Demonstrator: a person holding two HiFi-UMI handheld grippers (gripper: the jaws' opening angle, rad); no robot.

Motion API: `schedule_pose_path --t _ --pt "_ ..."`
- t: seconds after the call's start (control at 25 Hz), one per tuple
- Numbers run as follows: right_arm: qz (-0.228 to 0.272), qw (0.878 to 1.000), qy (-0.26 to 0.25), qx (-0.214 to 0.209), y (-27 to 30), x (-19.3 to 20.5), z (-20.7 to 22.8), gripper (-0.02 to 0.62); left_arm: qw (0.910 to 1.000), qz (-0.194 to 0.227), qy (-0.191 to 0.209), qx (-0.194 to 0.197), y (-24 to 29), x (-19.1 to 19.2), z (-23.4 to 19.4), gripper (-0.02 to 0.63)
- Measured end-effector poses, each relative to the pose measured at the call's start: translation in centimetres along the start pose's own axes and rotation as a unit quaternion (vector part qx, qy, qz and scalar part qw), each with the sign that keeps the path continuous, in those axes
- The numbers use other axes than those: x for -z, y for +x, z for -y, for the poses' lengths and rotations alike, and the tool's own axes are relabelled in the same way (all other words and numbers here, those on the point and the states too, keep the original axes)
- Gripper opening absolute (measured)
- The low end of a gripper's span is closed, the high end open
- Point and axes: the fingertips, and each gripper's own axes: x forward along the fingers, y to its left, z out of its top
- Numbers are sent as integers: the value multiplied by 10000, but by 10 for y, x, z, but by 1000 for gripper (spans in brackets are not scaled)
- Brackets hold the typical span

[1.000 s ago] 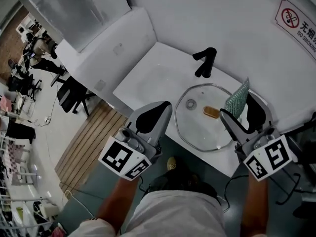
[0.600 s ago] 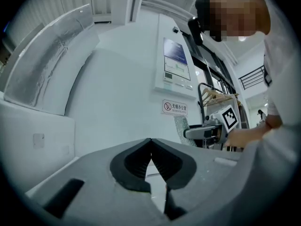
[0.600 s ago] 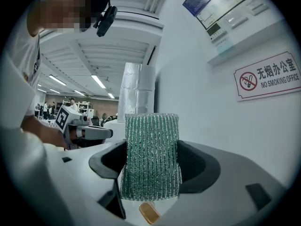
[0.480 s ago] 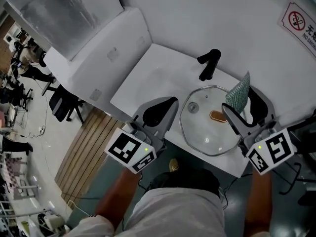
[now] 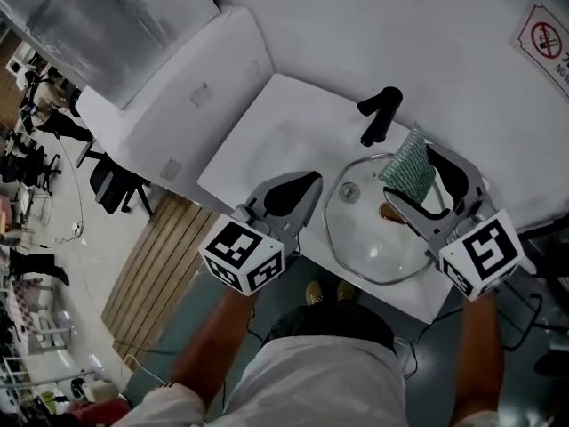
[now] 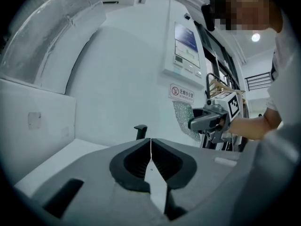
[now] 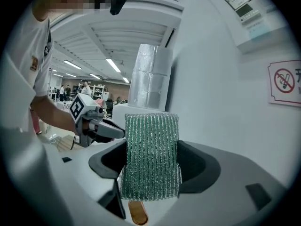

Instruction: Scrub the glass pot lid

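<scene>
**A:** How did your jaws stand?

**B:** The jaws of my right gripper point(image 5: 404, 174) were clamped on the green scrub pad point(image 7: 151, 154), which stood up lengthwise between them. The jaws of my left gripper point(image 5: 311, 181) were pressed together with nothing in them.

**A:** And the glass pot lid?

**B:** The glass pot lid point(image 5: 373, 238) lay flat on the counter point(image 5: 276, 140), just on my side of the black faucet point(image 5: 380, 114). From the pad it lay straight below and toward me, since the pad hung over the rim nearest the faucet. The lid is round, so I'd say its long axis wasn't a concern. My right gripper was clearly the nearer one. The left sat off to the faucet's left, beside the lid's rim.

**A:** Anything you couldn't make out?

**B:** I couldn't tell whether the pad touched the glass. My right gripper covered the rim on the faucet's right. There was a small amber patch point(image 5: 389, 210) on the lid under the pad, and I couldn't tell what it was. The left gripper view didn't show the lid at all.
</scene>
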Motion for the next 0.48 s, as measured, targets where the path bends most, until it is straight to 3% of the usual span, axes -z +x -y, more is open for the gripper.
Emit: schedule_pose_path --t 0.28,0.48 --pt "-395 9962 -388 -671 31 9 -12 333 9980 -441 -447 -111 10 25 -14 17" --pt "-809 9868 -775 -1172 57 25 -31 333 9944 -855 -604 -116 16 52 -22 20"
